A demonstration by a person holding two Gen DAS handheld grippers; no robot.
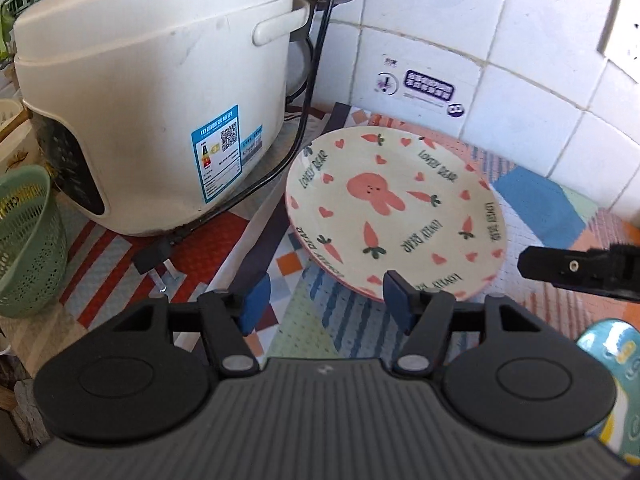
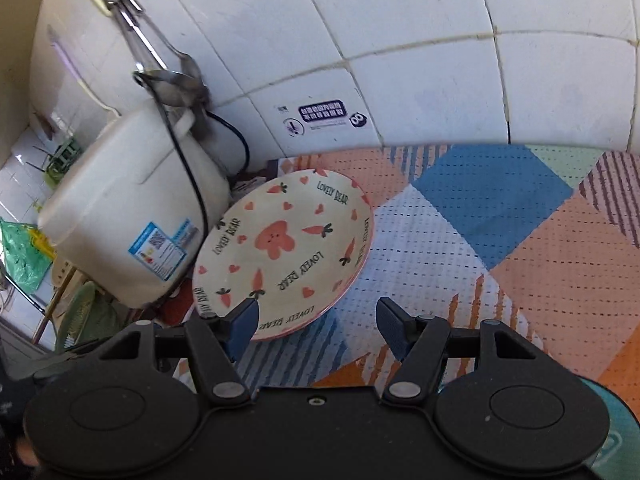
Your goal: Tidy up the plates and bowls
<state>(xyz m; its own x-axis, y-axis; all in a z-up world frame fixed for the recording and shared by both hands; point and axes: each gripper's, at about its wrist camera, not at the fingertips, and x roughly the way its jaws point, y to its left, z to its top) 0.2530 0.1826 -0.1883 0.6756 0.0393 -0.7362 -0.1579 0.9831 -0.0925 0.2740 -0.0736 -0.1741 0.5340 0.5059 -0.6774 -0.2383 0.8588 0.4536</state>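
A cream plate (image 1: 396,212) with a pink rabbit, carrots and hearts lies on the patterned mat, next to the white rice cooker. It also shows in the right wrist view (image 2: 284,248). My left gripper (image 1: 326,300) is open and empty, just in front of the plate's near rim. My right gripper (image 2: 316,324) is open and empty, also at the plate's near edge; its left finger overlaps the rim in view. A black finger of the right gripper (image 1: 576,268) shows at the right of the left wrist view. A teal-rimmed dish (image 1: 616,360) sits at the lower right.
A white rice cooker (image 1: 160,92) with a black cord stands left of the plate. A green basket (image 1: 28,240) is at the far left. White tiled wall (image 2: 400,60) runs behind the colourful mat (image 2: 500,240). Metal utensils (image 2: 172,76) hang on the wall.
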